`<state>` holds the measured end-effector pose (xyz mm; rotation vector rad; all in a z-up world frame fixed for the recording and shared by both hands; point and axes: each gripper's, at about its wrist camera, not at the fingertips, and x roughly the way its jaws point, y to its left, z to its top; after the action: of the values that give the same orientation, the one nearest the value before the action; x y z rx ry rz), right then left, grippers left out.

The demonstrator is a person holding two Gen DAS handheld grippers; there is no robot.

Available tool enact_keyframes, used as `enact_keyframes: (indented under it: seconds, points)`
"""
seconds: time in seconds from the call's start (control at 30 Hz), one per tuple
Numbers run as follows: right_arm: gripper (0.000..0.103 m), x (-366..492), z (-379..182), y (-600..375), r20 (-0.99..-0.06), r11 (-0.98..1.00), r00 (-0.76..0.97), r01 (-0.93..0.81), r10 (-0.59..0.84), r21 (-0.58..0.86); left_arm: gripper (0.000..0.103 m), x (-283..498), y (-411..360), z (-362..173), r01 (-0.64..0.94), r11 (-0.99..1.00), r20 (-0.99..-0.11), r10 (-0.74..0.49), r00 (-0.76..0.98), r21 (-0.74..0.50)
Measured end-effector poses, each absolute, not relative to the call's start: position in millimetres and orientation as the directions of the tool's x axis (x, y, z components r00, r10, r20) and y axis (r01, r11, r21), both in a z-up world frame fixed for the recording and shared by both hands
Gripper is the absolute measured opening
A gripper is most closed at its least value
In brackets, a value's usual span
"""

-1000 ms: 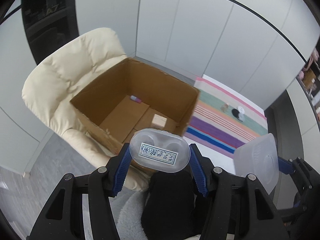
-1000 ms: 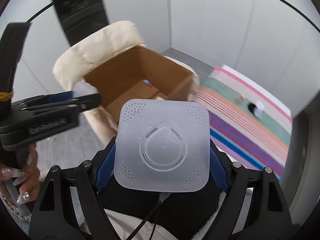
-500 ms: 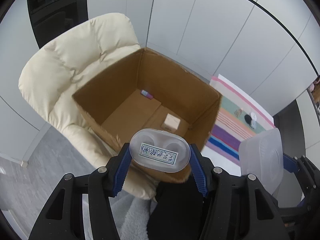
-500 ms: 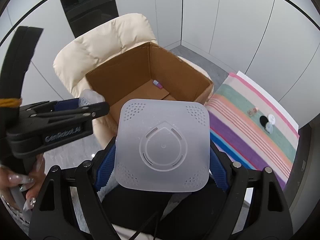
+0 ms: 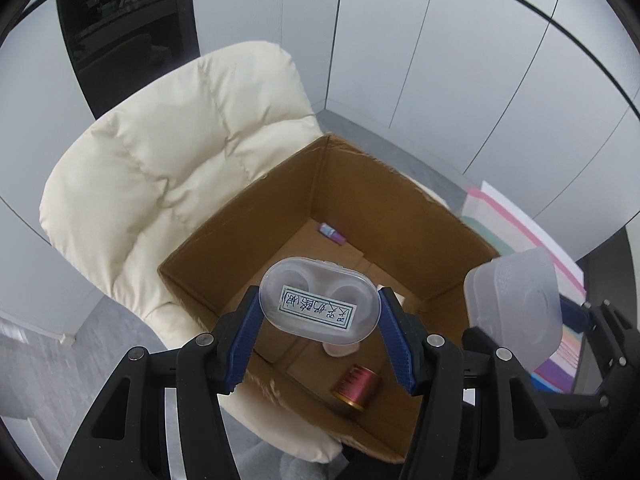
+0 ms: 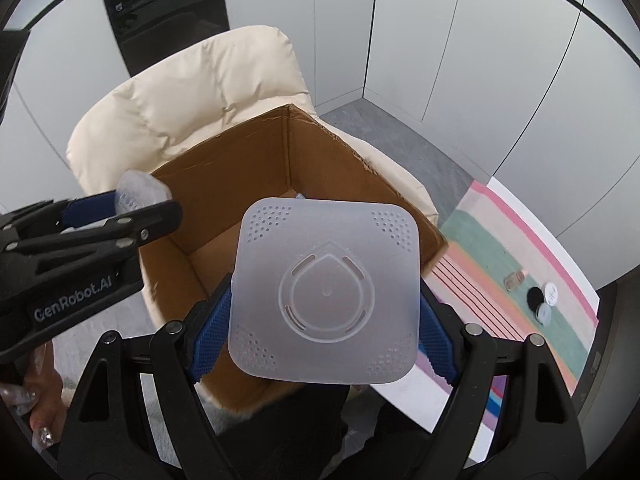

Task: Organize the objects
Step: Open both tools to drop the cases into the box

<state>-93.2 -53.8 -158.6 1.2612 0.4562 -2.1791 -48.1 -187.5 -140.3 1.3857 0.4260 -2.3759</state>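
Note:
My left gripper (image 5: 319, 314) is shut on a clear oval plastic case (image 5: 319, 299) with a handwritten label, held above the open cardboard box (image 5: 248, 224). My right gripper (image 6: 325, 322) is shut on a square translucent plastic container (image 6: 325, 300), held over the box's (image 6: 224, 168) near right side. That container also shows in the left wrist view (image 5: 514, 308). The left gripper with its case (image 6: 138, 192) shows at the left of the right wrist view. Inside the box lie a red spool (image 5: 356, 387), a small purple item (image 5: 331, 233) and a pale piece (image 5: 340, 349).
The box sits on a cream padded chair (image 5: 168, 160). A striped mat (image 6: 512, 264) lies to the right with a small glass vial (image 6: 515, 280) and round black and white lids (image 6: 542, 300). Grey wall panels stand behind.
Both grippers have moved closer to and higher over the box, so more of its floor shows, including the red spool. Both grips are unchanged.

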Motion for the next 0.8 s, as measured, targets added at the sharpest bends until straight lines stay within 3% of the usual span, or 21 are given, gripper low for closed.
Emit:
enact_keyframes:
  seconds: [0.17,0.23,0.3,0.33,0.8]
  points:
    - [0.084,-116,-174,-59,-0.863,-0.769,-0.36,0.638,-0.354,0.049,0.059,-62,-197,-154,0.447,-0.891,-0.885,-0.137,-0.445,-0.087]
    - [0.085,-117,-175,-58,-0.847,-0.744,-0.345,0.662,-0.404,0.085,0.069,-65,-199,-159,0.441,-0.893,-0.894,-0.122,-0.431,-0.091]
    - [0.095,-117,-176,-59,-0.839,-0.73,-0.351,0.679,-0.415,0.077,0.088,-65,-202,-163,0.457,-0.886,-0.9,-0.133,-0.415,-0.08]
    - [0.096,-117,-176,-59,-0.834,-0.733,-0.366,0.678,-0.413,0.065,0.091,-65,-203,-164,0.464,-0.883,-0.901,-0.144,-0.409,-0.069]
    - [0.098,-135,-182,-35,-0.846,-0.79,-0.333,0.593,-0.417,0.156,0.092,-54,-207,-156,0.468,-0.882,-0.891,-0.162,-0.424,-0.063]
